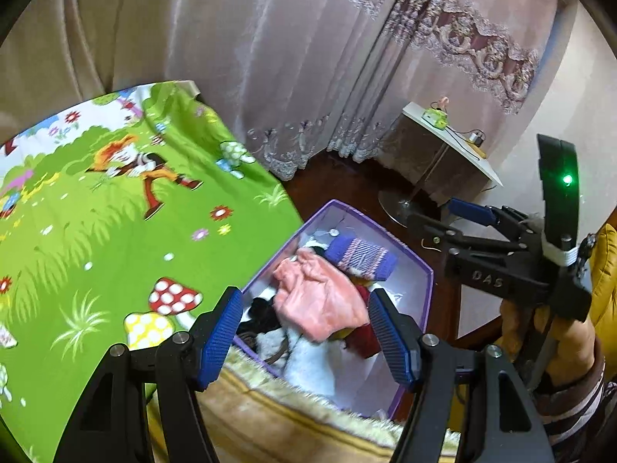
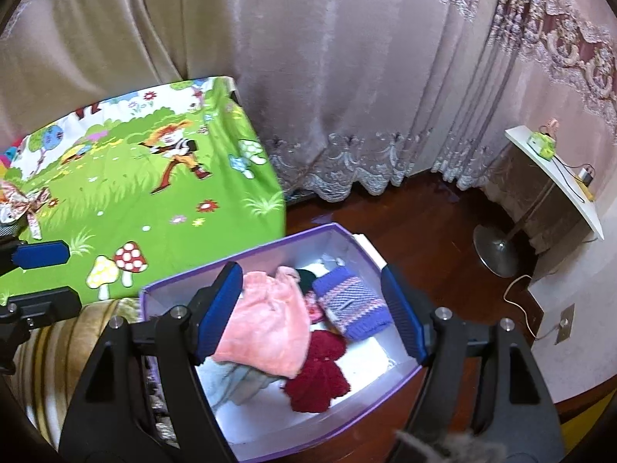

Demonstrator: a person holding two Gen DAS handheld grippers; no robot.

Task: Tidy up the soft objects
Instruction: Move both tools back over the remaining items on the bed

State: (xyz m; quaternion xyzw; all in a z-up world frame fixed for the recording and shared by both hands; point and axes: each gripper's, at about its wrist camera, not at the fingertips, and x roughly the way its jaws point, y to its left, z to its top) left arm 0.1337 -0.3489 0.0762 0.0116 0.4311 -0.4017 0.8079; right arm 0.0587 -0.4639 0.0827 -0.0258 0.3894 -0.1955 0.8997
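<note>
A purple-rimmed white box (image 1: 424, 270) (image 2: 246, 254) stands on the floor beside the bed. It holds a pink fleece garment (image 1: 320, 297) (image 2: 266, 320), a purple striped knit (image 1: 362, 256) (image 2: 351, 305), a dark red knit (image 2: 320, 374) (image 1: 364, 333) and white and black soft items (image 1: 308, 362). My left gripper (image 1: 304, 335) is open and empty above the box's near end. My right gripper (image 2: 308, 312) is open and empty over the box; it also shows in the left wrist view (image 1: 455, 216).
A bed with a green cartoon sheet (image 1: 96, 212) (image 2: 154, 177) lies left of the box. A fringed tan blanket (image 1: 270, 405) is by the box's near edge. Curtains hang behind. A white stand table (image 2: 555, 177) with a round metal base (image 2: 495, 249) stands at right on the dark wood floor.
</note>
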